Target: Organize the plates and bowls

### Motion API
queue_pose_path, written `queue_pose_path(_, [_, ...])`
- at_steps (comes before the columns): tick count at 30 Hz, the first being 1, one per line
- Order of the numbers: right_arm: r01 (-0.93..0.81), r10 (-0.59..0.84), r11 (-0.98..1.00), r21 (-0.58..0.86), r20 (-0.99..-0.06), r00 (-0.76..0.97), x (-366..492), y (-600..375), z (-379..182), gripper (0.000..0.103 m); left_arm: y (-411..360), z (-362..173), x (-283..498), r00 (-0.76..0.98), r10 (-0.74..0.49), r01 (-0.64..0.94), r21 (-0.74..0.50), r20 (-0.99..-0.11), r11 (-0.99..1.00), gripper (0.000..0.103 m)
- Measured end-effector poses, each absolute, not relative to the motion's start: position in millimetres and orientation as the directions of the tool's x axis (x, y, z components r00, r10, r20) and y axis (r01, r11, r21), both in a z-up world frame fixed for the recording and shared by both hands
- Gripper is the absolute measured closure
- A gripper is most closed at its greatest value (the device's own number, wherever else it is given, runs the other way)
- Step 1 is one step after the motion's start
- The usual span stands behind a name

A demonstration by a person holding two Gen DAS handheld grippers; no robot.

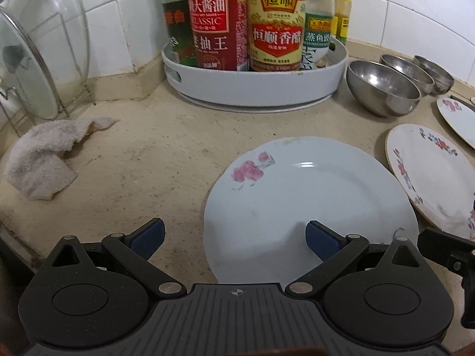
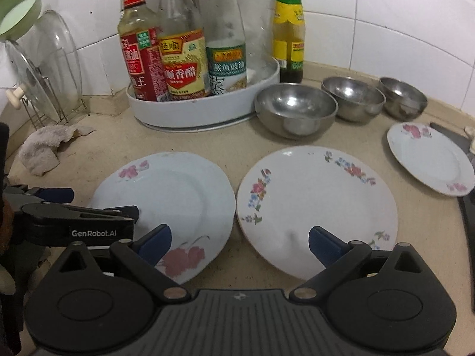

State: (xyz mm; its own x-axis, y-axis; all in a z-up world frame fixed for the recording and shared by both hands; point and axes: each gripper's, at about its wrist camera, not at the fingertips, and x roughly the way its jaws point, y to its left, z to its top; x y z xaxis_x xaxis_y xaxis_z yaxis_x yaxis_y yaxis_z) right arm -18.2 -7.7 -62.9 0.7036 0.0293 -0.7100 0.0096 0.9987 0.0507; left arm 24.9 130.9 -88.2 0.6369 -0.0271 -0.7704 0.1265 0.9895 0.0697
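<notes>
Three flowered white plates lie flat on the beige counter. The pink-rose plate (image 1: 308, 204) (image 2: 169, 204) is on the left, the colourful-flower plate (image 1: 427, 172) (image 2: 317, 204) in the middle, and a smaller rose plate (image 1: 458, 118) (image 2: 430, 157) at the far right. Behind them stand three steel bowls: a large one (image 1: 383, 89) (image 2: 297, 109), a middle one (image 1: 408, 71) (image 2: 353, 98) and a small one (image 1: 435, 72) (image 2: 402, 96). My left gripper (image 1: 234, 241) is open at the near-left rim of the pink-rose plate. My right gripper (image 2: 240, 244) is open above the gap between the two near plates.
A white round tray (image 1: 255, 89) (image 2: 204, 109) of sauce bottles stands at the back. A glass lid (image 1: 26, 68) (image 2: 38, 74) leans in a wire rack at the left, with a crumpled rag (image 1: 44, 154) (image 2: 44, 148) in front. A dark edge (image 2: 469, 222) borders the right.
</notes>
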Motion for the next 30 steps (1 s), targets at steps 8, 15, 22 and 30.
queue_pose_path(8, [-0.02, 0.081, 0.996, 0.091, -0.734, 0.674, -24, -8, -67, 0.006, 130, -90, 27, 0.647, -0.053, 0.157, 0.065, -0.76, 0.986, 0.001])
queue_pose_path(15, [-0.038, 0.137, 0.988, 0.147, -0.754, 0.642, -25, -9, -76, 0.022, 134, -91, 30, 0.643, -0.086, 0.167, 0.03, -0.761, 0.985, 0.0])
queue_pose_path(22, [-0.038, 0.184, 0.979, 0.202, -0.775, 0.605, -21, -9, -84, 0.026, 133, -91, 32, 0.648, -0.099, 0.186, 0.031, -0.756, 0.982, 0.0])
queue_pose_path(30, [-0.02, 0.197, 0.971, 0.237, -0.754, 0.627, -12, -9, -86, 0.031, 133, -92, 35, 0.651, -0.117, 0.201, 0.022, -0.75, 0.979, 0.0])
